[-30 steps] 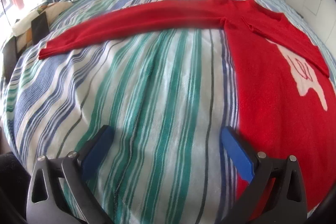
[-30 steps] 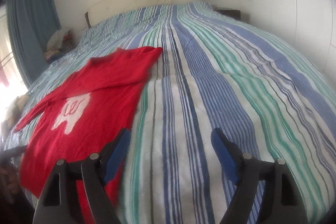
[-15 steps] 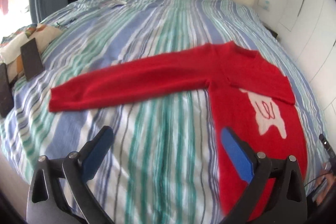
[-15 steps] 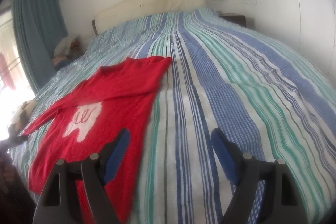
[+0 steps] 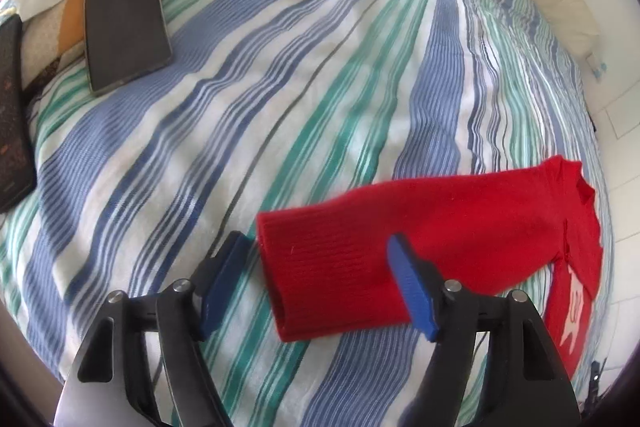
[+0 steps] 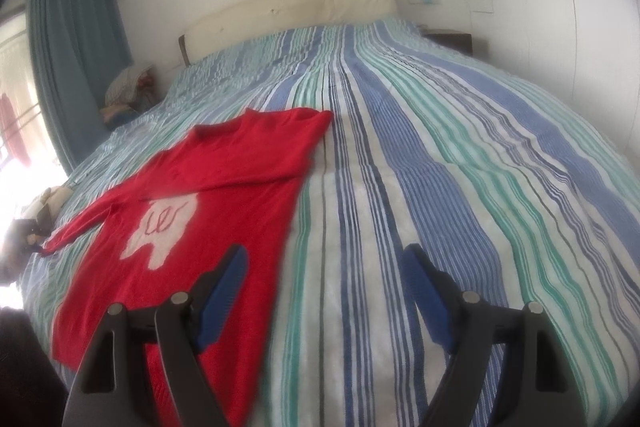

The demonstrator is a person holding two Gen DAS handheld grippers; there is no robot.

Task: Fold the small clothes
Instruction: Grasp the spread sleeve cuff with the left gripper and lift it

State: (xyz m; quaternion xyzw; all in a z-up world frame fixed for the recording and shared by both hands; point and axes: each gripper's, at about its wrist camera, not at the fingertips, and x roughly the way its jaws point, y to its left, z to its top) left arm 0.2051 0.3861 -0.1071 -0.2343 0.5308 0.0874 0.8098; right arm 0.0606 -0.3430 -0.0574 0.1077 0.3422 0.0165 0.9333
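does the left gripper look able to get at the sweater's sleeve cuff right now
Probably yes. The left gripper is open, and the red sweater's sleeve cuff lies flat on the striped bedspread between its fingers, with nothing covering it.

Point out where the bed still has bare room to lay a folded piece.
Bare striped cover runs from the red sweater to the wall side and up to the headboard. Crowded: the left edge, with two dark slabs beyond the sleeve cuff.

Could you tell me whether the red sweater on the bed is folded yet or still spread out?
Partly folded: the red sweater lies flat, one sleeve across its chest, the other stretched out.
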